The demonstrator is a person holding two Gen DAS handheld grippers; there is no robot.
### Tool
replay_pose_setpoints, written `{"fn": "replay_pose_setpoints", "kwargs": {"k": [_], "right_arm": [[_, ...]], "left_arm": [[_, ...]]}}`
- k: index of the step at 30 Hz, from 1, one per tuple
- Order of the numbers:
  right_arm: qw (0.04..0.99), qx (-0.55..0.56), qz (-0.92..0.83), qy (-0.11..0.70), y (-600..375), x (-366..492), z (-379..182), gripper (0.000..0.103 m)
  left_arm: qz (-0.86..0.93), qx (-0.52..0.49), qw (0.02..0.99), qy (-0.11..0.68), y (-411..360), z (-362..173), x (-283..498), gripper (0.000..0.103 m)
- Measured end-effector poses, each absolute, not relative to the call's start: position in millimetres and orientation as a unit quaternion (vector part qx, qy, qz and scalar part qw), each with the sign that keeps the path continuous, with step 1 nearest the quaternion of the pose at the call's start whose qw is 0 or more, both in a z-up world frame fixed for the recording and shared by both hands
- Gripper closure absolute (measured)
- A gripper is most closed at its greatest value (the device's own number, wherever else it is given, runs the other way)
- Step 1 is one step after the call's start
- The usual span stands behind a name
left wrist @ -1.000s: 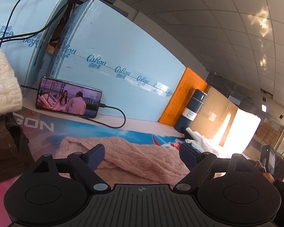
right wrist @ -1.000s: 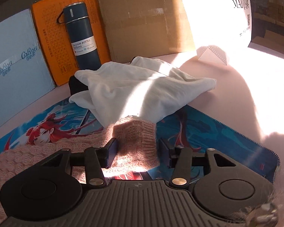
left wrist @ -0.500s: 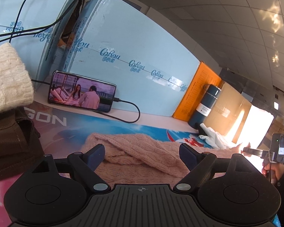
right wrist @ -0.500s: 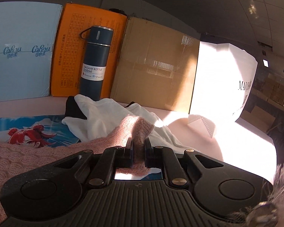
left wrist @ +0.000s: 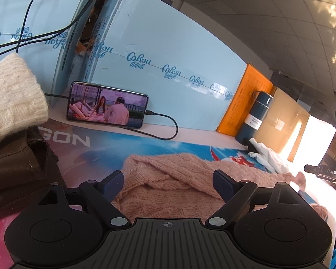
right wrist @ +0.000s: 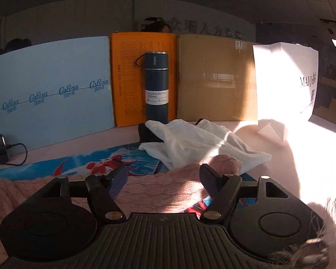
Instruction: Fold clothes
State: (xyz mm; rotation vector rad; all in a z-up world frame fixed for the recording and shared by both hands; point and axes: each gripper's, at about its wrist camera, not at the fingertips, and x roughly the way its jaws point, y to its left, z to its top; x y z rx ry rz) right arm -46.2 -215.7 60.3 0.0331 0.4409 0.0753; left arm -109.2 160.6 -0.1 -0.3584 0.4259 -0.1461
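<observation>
Left tool point(left wrist: 168, 179): fingers apart, holding nothing, poised low over the near, rumpled part of the pink knit sweater point(left wrist: 172, 179). Right tool point(right wrist: 163, 177): fingers likewise apart and empty, with the sweater's sleeve end point(right wrist: 224, 161) lying between and just beyond them.

The sweater lies spread across the printed mat point(left wrist: 145, 145) on the table point(right wrist: 280, 148), not yet squared: creases and an overlapped layer show at its left part, and the sleeve end rests against the white garment point(right wrist: 201, 141).

Judgement on step: an early fold, between grasps. Neither tool has cloth, so the next move appears to call for a fresh pinch, most likely the right tool closing on the sleeve end and carrying it inward over the body, while the left tool takes an edge or steadies the knit. The loose weave will likely stretch and drag, so a grip through one layer only needs care.

Not determinable:
- The sweater's near hem and full outline, covered by both tool bodies.
- The right side of the table, washed out by strong sunlight.
- A dark item point(right wrist: 145, 134) under the white garment, mostly covered.
- A cream knit point(left wrist: 11, 94) and brown garment point(left wrist: 15, 168) at the left, cut off at the frame edge.
</observation>
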Motion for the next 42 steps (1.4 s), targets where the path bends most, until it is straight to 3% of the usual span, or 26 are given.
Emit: {"fn": "replay_pose_setpoints", "kwargs": {"k": [7, 9, 10, 11, 12, 17, 21, 22, 24, 28, 34, 36, 42], "right_arm": [[0.923, -0.007, 0.226, 0.312, -126.7, -64.6, 25.3, 0.038], [0.916, -0.024, 0.236, 0.325, -113.6, -66.4, 17.0, 0.07], [0.914, -0.026, 0.245, 0.322, -112.1, -69.2, 16.8, 0.075], [0.914, -0.027, 0.255, 0.313, -113.1, -75.4, 18.7, 0.087], [0.915, -0.023, 0.264, 0.304, -115.8, -80.7, 21.9, 0.09], [0.928, 0.006, 0.263, 0.263, -142.6, -102.0, 44.6, 0.091], [0.928, -0.02, 0.244, 0.282, -143.0, -107.3, 28.5, 0.087], [0.927, -0.025, 0.233, 0.293, -142.1, -106.4, 21.6, 0.084], [0.928, -0.021, 0.216, 0.302, -144.5, -104.5, 13.7, 0.064], [0.947, 0.053, 0.169, 0.269, -183.0, -92.7, 22.0, 0.048], [0.961, 0.154, -0.07, 0.218, -284.8, -46.6, 29.4, 0.051], [0.944, 0.195, -0.143, 0.226, -319.2, -30.6, 24.2, 0.065], [0.876, 0.383, -0.129, 0.261, -383.3, -10.5, -2.1, 0.064]], "left_arm": [[-0.078, -0.169, 0.962, 0.198, 158.6, 3.2, -113.2, 0.014], [-0.078, -0.169, 0.963, 0.194, 159.0, 4.4, -114.8, 0.013], [-0.079, -0.169, 0.964, 0.192, 159.3, 4.8, -115.6, 0.013], [-0.08, -0.169, 0.964, 0.19, 159.7, 5.1, -116.1, 0.013], [-0.081, -0.169, 0.964, 0.19, 159.8, 5.4, -116.3, 0.013], [-0.085, -0.163, 0.965, 0.187, 157.5, 6.4, -117.6, 0.013], [-0.096, -0.148, 0.966, 0.19, 152.1, 6.2, -117.4, 0.013], [-0.098, -0.145, 0.966, 0.19, 151.1, 6.2, -117.7, 0.013], [-0.103, -0.139, 0.967, 0.189, 148.9, 6.2, -118.3, 0.013], [-0.105, -0.14, 0.966, 0.191, 149.4, 5.7, -117.8, 0.013], [-0.106, -0.144, 0.965, 0.193, 150.3, 5.3, -116.9, 0.013], [-0.105, -0.146, 0.964, 0.195, 150.8, 4.9, -116.3, 0.013], [-0.1, -0.165, 0.959, 0.208, 156.1, 0.8, -111.6, 0.013]]}}
